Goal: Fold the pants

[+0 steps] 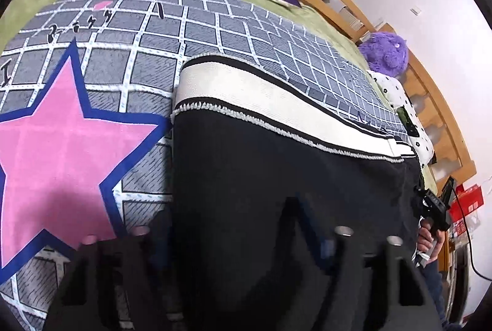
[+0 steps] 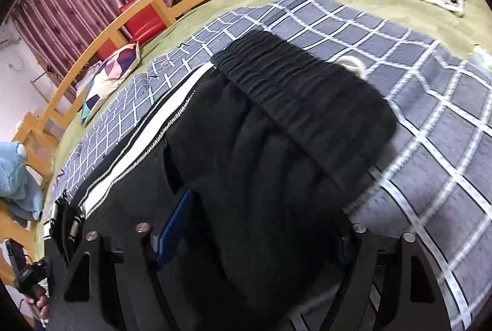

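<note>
Pants [image 2: 276, 128], black with a white side stripe [image 1: 276, 97], lie on the checked blanket [image 1: 92, 85]; both the left gripper [image 1: 243, 241] and right gripper [image 2: 246, 238] at 6 o'clock look spread apart around cloth, so pinch both firmly, then lift evenly.

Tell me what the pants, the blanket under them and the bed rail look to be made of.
Pants: black knit, likely fleece, matte and soft, with a gathered stretch waistband.
Blanket: short-pile plush, probably synthetic; fuzzy nap shows on the grey checks.
Bed rail: light wood, smooth with a slight sheen, probably varnished.
</note>
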A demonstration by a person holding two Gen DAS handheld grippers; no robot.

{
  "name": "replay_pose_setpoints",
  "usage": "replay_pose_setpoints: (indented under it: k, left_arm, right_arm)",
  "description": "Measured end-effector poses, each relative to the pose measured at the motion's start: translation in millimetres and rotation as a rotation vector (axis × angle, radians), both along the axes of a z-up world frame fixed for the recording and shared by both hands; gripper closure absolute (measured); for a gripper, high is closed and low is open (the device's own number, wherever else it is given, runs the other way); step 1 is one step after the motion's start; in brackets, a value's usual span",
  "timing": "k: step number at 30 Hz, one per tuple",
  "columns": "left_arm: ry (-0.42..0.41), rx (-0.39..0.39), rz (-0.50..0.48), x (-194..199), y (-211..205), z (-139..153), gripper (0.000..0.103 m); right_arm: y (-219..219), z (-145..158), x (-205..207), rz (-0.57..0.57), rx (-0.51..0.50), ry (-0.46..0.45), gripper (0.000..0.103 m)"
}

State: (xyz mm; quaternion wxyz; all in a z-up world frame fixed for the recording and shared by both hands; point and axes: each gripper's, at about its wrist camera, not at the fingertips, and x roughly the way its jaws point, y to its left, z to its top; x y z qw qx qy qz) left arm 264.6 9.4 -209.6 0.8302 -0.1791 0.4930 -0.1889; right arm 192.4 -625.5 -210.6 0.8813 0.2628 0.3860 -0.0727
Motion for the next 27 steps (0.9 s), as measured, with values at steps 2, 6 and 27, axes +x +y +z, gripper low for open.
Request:
replay_pose_setpoints:
  k: [2,6,27]
  left_arm:
    - [0.023,-0.01,0.024,1.0,3.0,3.8,0.074]
    - [-0.018,-0.058,0.018,-6.9,7.3,36.0,0.093]
    - [0.065,0.399,0.279,-50.2,145.3,24.8,0.053]
  right_arm:
    - [2.0,1.3,6.0,0.021,-0.008,0.013,0.078]
    - [44.7,58.3,-2.5,-0.024,-0.136,-0.029,0.088]
    - [170.6,21.6,26.6,0.244,-0.1,0.111,0.071]
